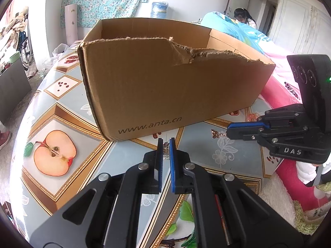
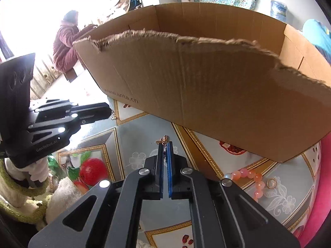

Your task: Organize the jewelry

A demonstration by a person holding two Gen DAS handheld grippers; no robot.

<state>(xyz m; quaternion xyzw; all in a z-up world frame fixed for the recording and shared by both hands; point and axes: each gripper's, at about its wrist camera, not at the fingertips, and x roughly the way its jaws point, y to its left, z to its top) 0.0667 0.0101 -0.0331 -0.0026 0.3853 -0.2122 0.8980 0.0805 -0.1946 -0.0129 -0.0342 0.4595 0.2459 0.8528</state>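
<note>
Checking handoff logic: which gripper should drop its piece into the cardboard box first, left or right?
Probably right. The right gripper is shut on the butterfly pendant, the torn cardboard box wall low ahead. The left gripper faces a taller wall.

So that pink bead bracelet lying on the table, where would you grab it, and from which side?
Probably from above, pinching across one stretch of the pink bead bracelet. It lies flat on the tablecloth in a curve, so only the thin strand of round beads fits between fingers; its open near side, away from the cardboard box, looks easiest.
</note>
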